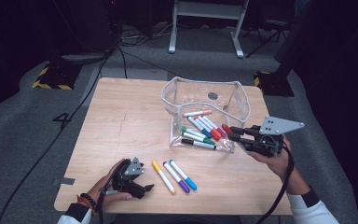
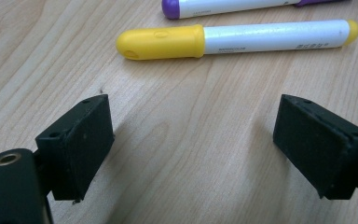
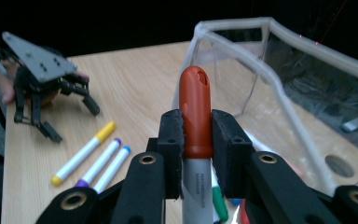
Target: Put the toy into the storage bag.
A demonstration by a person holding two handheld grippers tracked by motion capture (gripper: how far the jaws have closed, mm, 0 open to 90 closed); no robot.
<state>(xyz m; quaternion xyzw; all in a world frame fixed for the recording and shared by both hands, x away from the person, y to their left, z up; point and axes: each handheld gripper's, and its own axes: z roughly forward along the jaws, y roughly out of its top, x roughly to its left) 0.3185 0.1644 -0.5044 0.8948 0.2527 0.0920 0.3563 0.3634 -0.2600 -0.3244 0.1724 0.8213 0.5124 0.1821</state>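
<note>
My right gripper (image 3: 196, 140) is shut on a marker with a red-orange cap (image 3: 195, 112), held by the clear plastic pouch (image 1: 205, 109); in the high view that gripper (image 1: 233, 133) hovers at the pouch's right front corner. Several markers (image 1: 200, 130) lie inside the pouch. On the table lie a yellow marker (image 1: 163, 176), a purple marker (image 1: 176, 177) and a blue marker (image 1: 183, 174). My left gripper (image 1: 145, 187) rests open near the front edge, left of them. The left gripper view has the yellow marker (image 2: 233, 40) just beyond the open jaws (image 2: 196, 149).
The wooden table (image 1: 121, 116) is bare on its left half. A black cable (image 1: 42, 154) runs across the grey floor at the left. A white frame's legs (image 1: 205, 28) stand behind the table.
</note>
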